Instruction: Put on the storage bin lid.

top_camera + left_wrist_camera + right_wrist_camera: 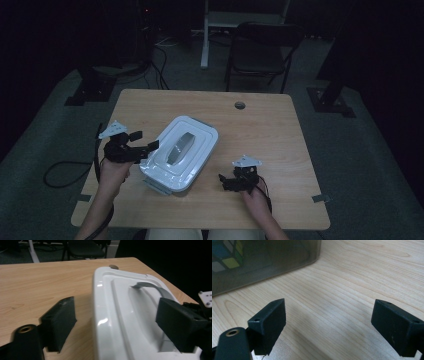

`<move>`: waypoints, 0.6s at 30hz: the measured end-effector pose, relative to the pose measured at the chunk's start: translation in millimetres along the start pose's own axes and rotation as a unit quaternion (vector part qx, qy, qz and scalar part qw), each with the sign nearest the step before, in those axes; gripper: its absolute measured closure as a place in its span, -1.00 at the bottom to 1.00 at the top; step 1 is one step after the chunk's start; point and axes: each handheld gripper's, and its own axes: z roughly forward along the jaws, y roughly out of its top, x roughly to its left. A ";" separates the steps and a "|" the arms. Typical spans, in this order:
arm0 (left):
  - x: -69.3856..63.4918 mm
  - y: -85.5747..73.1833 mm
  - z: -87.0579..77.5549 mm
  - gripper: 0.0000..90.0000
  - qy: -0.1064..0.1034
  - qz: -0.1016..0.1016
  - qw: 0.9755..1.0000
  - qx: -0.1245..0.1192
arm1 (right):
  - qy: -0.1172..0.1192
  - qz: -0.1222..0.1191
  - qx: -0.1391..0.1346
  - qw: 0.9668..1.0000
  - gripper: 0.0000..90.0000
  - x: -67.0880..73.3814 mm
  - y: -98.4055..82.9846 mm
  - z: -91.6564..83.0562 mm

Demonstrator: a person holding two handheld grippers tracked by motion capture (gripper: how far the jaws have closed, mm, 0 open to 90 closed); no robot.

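Box lid (117,315) edge between left fingers (58,322), untouched

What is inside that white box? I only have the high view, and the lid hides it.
Observer: In the right gripper view, the box's clear wall shows a cube with coloured tiles.
Operator: Is the left tool clamped on the lid?
Observer: No. The left tool is open astride the lid edge, with one pad over the table and the other by the grey handle.
Operator: And the right tool?
Observer: The right tool is open, with bare table between its pads.
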 end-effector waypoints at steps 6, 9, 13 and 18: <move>21.7 -8.2 1.7 -0.96 0.034 -0.010 0.999 0.003 | 0.001 0.001 0.003 1.000 -0.72 0.8 -1.1 1.3; 29.0 -12.7 3.7 -0.96 0.052 -0.011 0.999 -0.002 | 0.001 0.003 0.006 1.000 -0.72 0.6 -2.0 2.0; 37.5 -21.6 12.4 -0.96 0.098 -0.003 0.995 -0.018 | 0.000 0.003 0.006 1.000 -0.72 0.7 -2.3 2.3; 49.1 -31.1 20.8 -0.96 0.152 0.012 0.988 -0.027 | 0.002 0.005 0.004 1.000 -0.72 0.8 -2.2 1.5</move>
